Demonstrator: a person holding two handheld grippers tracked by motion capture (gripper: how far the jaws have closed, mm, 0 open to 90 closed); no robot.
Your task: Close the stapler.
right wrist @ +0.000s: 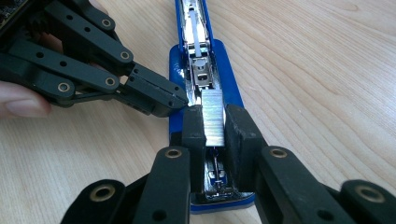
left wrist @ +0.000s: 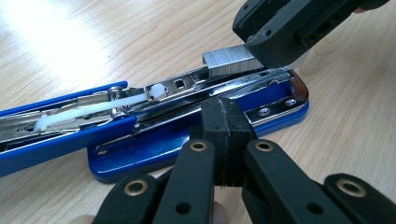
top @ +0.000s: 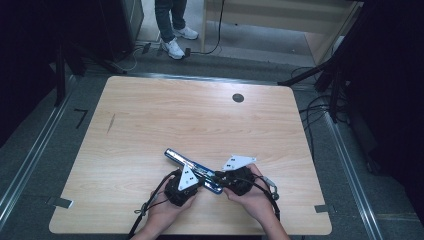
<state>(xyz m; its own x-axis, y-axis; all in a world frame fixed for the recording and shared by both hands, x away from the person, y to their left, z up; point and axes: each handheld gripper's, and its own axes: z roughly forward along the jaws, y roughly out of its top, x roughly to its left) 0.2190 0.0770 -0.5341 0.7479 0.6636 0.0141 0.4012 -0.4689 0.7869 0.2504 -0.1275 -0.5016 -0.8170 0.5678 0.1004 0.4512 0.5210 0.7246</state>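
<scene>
Over the open blue stapler [right wrist: 205, 70] near the table's front edge, my right gripper [right wrist: 215, 123] pinches a staple strip [right wrist: 213, 116] above the channel, left gripper [left wrist: 227, 140] pressed together bracing the base; any tilt could jam or snap it.

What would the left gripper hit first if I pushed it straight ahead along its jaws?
Probably the stapler: the left gripper, jaws shut, already points at the side of its open metal rail, with the blue base just below. How much gap remains is hard to judge.
</scene>
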